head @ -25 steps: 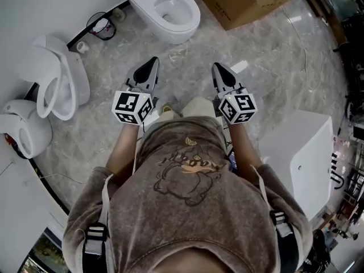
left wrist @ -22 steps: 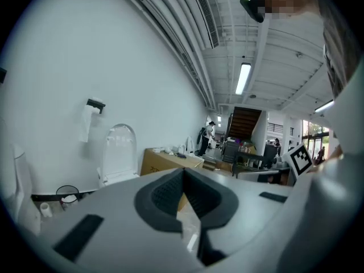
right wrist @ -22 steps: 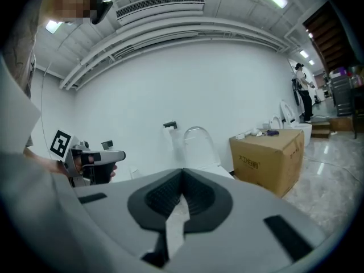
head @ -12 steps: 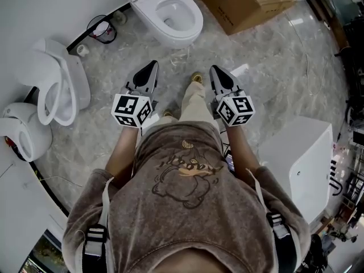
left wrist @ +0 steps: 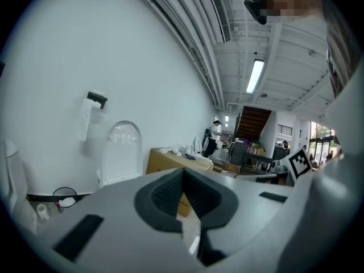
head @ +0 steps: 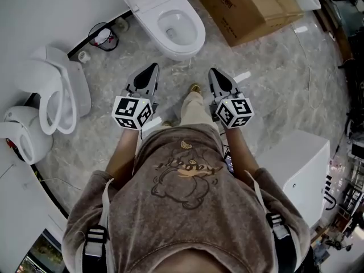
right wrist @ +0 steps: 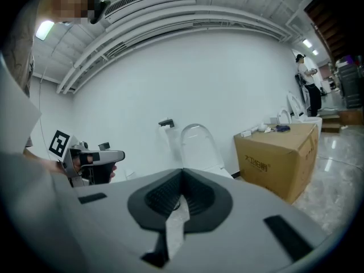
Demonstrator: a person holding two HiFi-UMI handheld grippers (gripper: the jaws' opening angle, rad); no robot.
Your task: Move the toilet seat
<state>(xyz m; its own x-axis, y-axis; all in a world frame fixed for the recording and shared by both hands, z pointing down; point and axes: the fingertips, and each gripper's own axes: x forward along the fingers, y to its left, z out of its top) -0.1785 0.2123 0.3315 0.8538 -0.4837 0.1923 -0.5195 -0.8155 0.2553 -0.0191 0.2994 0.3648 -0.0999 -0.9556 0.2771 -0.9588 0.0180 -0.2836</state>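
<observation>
Head view, looking steeply down on a person in a brown sweatshirt (head: pixel 187 198) who stood on a marbled floor (head: pixel 284 78) and held one gripper in each hand. The left gripper (head: pixel 151 68) and the right gripper (head: pixel 213 71) were held side by side, level with each other, both pointing toward the toilet (head: pixel 170 44) at the top centre of the view. One trouser leg (head: pixel 193 107) showed between them.

The left gripper's fingers (left wrist: pixel 165 195) were closed pad against pad, with nothing between them. The right gripper's fingers (right wrist: pixel 159 195) were likewise closed and empty.

The toilet seat (head: pixel 196 36) appeared to lie flat on the rim of the bowl, ahead of both grippers and apart from them. Neither gripper touched it. In the gripper views the lid (left wrist: pixel 122 149) stood upright against the white wall (left wrist: pixel 68 56) behind the bowl. A paper-roll holder (left wrist: pixel 94 102) was fixed to that wall, to the left of the lid.

A large cardboard box (head: pixel 250 7) stood on the floor just to the right of the toilet. A small wire basket (head: pixel 102 34) sat at the foot of the wall to the left of the toilet.

Two further toilets stood along the left edge of the head view: the nearer to the basket (head: pixel 71 87) had its seat tipped up, and the other (head: pixel 23 132) lay close beside it. A white cabinet (head: pixel 298 164) stood to the person's right.
</observation>
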